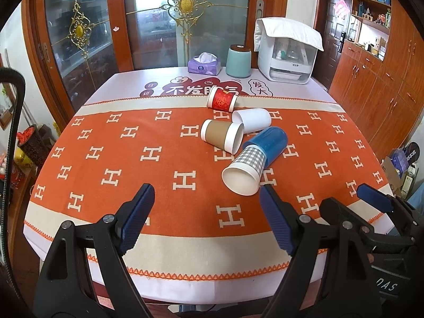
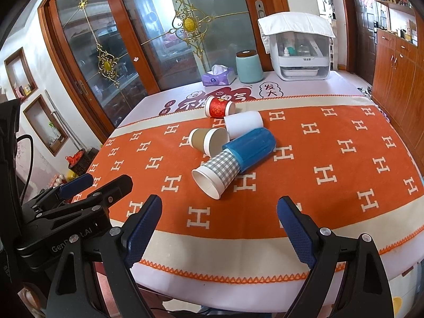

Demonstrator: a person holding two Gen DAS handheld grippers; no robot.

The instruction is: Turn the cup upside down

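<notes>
The checked paper cup (image 1: 245, 169) lies on its side near the front of the desk (image 1: 106, 225), its mouth toward me and its base tucked into the blue cup (image 1: 267, 143). It looks light and thin, easy to crush, so I would take it gently across the middle wall. My left tool (image 1: 205, 217) and right tool (image 2: 220, 228) both stand wide apart, holding nothing.
</notes>
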